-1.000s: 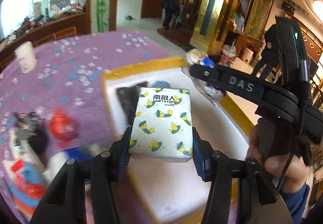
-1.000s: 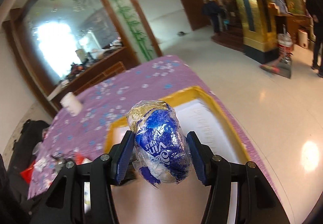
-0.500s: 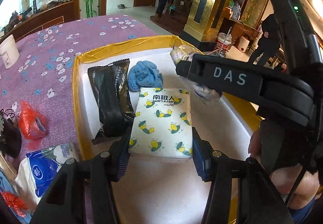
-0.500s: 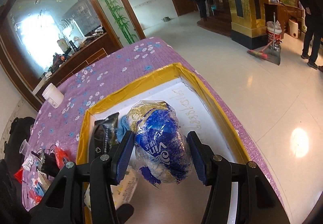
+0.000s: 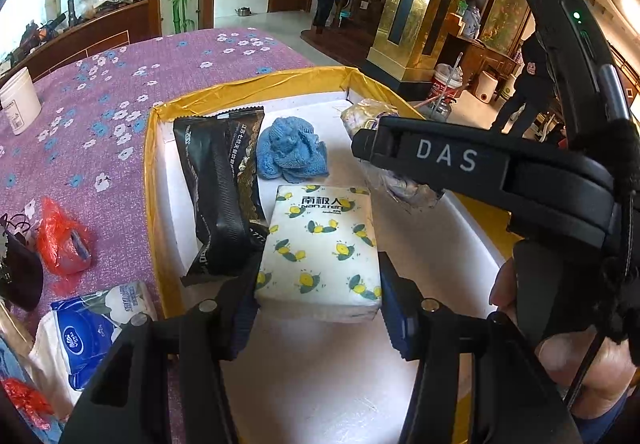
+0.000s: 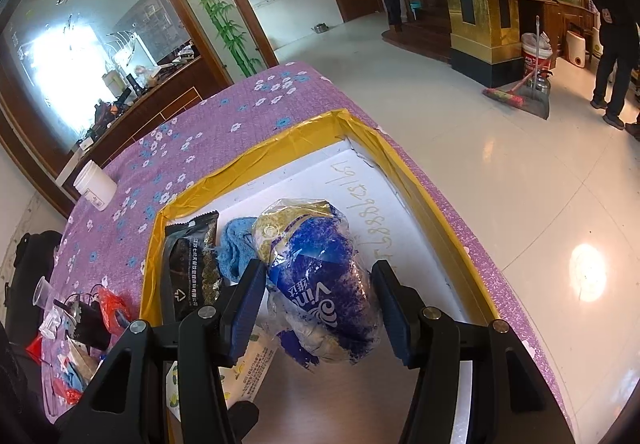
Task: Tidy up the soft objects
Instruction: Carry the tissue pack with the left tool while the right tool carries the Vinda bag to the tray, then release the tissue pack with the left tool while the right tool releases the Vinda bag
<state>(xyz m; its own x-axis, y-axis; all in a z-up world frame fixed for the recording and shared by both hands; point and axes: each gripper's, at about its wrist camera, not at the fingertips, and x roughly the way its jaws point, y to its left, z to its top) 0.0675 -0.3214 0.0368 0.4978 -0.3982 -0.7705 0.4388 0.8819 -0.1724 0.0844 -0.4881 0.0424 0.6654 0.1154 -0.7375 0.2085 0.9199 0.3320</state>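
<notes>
With the left gripper (image 5: 318,284) clamped on the tissue pack (image 5: 320,248) and the right gripper (image 6: 318,308) on the blue-printed bag (image 6: 320,284), lower each flat into the foam box (image 6: 420,203) before parting jaws.

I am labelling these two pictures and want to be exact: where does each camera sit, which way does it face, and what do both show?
Left wrist: sits on the left gripper, facing forward over the tissue pack into the yellow-rimmed box; the right gripper and its holding hand show.
Right wrist: sits on the right gripper, facing forward and down over the blue plastic bundle into the box.
Shared: box, black packet, blue cloth, tissue pack.
</notes>
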